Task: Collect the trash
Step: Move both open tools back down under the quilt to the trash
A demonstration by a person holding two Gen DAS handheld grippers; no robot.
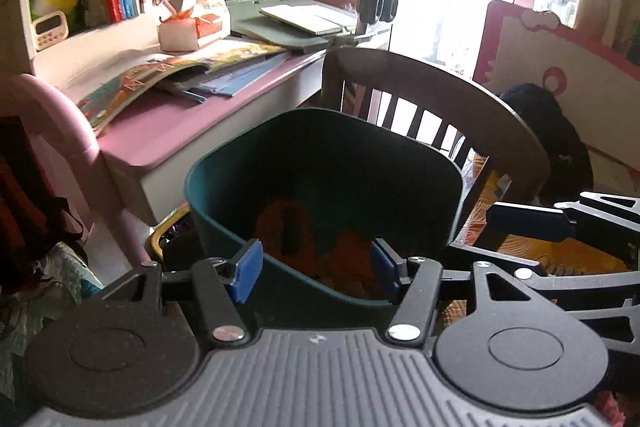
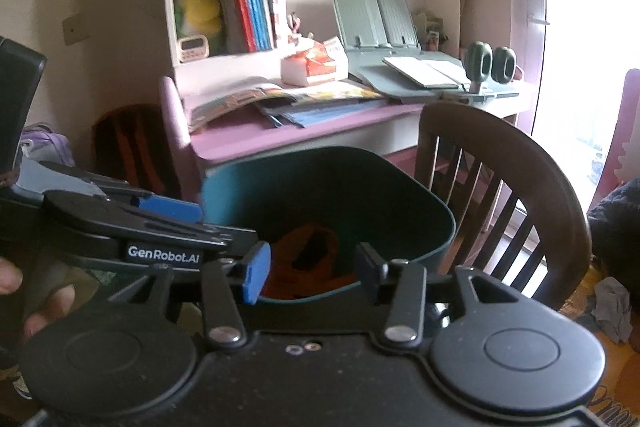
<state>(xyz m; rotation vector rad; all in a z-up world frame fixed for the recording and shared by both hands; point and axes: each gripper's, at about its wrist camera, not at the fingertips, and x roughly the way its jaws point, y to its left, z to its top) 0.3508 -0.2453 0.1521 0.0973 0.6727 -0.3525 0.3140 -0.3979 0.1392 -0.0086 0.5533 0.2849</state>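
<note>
A dark green bin (image 1: 224,163) (image 2: 400,183) stands on the floor between the desk and a chair. Crumpled orange trash (image 1: 296,231) (image 2: 308,259) lies at its bottom. My left gripper (image 1: 316,267) hangs open over the bin's near rim, nothing between its blue pads. My right gripper (image 2: 312,271) is open too, also empty, over the same rim. In the left wrist view the right gripper's blue finger (image 1: 528,221) reaches in from the right. In the right wrist view the left gripper's finger (image 2: 168,207) comes in from the left.
A dark wooden chair (image 1: 440,83) (image 2: 500,139) stands right behind the bin. The pink desk (image 1: 160,131) (image 2: 240,143) carries books, a book stand and a tissue pack. A crumpled grey scrap (image 2: 612,307) lies on the floor at right. A hand (image 2: 12,279) shows at left.
</note>
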